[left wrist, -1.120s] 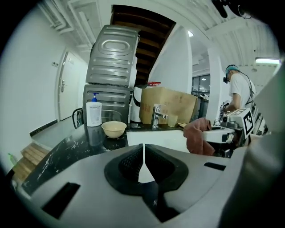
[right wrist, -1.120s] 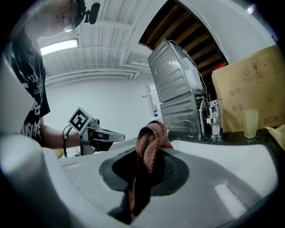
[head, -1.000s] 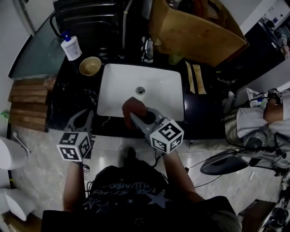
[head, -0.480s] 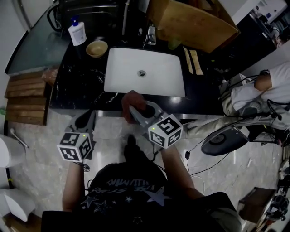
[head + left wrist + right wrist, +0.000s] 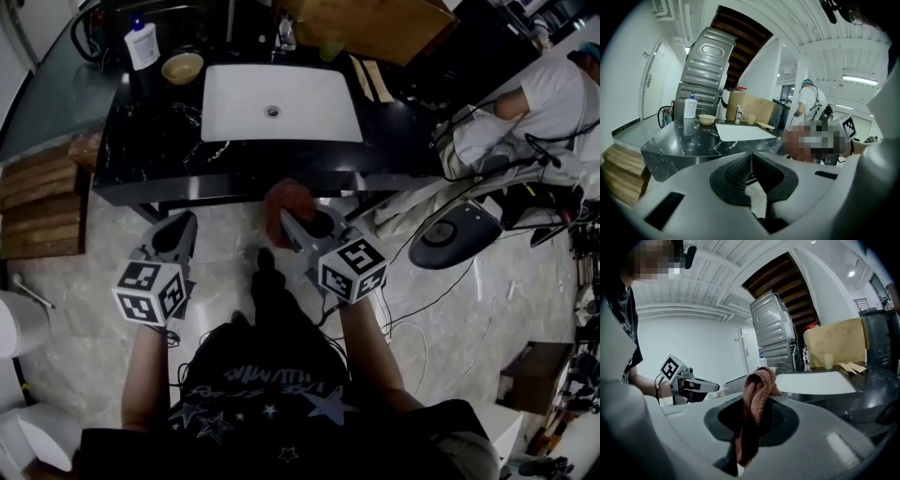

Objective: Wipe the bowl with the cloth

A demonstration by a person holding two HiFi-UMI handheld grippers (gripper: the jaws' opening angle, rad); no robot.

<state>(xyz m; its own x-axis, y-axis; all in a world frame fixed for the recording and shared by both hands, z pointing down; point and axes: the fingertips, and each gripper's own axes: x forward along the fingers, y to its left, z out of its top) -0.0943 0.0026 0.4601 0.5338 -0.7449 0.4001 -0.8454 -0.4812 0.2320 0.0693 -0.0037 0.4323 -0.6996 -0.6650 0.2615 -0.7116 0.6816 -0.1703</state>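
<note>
A black marble-veined counter (image 5: 150, 159) runs across the top of the head view, with a white rectangular sink (image 5: 281, 103) set into it. The person stands back from it on a pale tiled floor (image 5: 84, 281), holding both grippers in front of the body, short of the counter's near edge.

The right gripper (image 5: 292, 225) is clamped on the cloth (image 5: 286, 202). In the right gripper view the cloth is a reddish-brown, ribbed fabric, bunched into a thick looped fold. It stands up above the dark ridged pads, and a darker tail of it hangs down between them. The pads press on the fabric from both sides.

The left gripper (image 5: 178, 223) holds nothing. In the left gripper view its two ridged pads meet at the tips, with only floor showing below them.

The bowl (image 5: 182, 67) is small, round and tan, and its inside looks a dull yellow. It sits upright on the counter, just off the sink's far left corner. A white soap bottle (image 5: 142, 45) with a blue pump top stands beside it. The bowl is well apart from both grippers and from the cloth, and nothing touches it.
</note>
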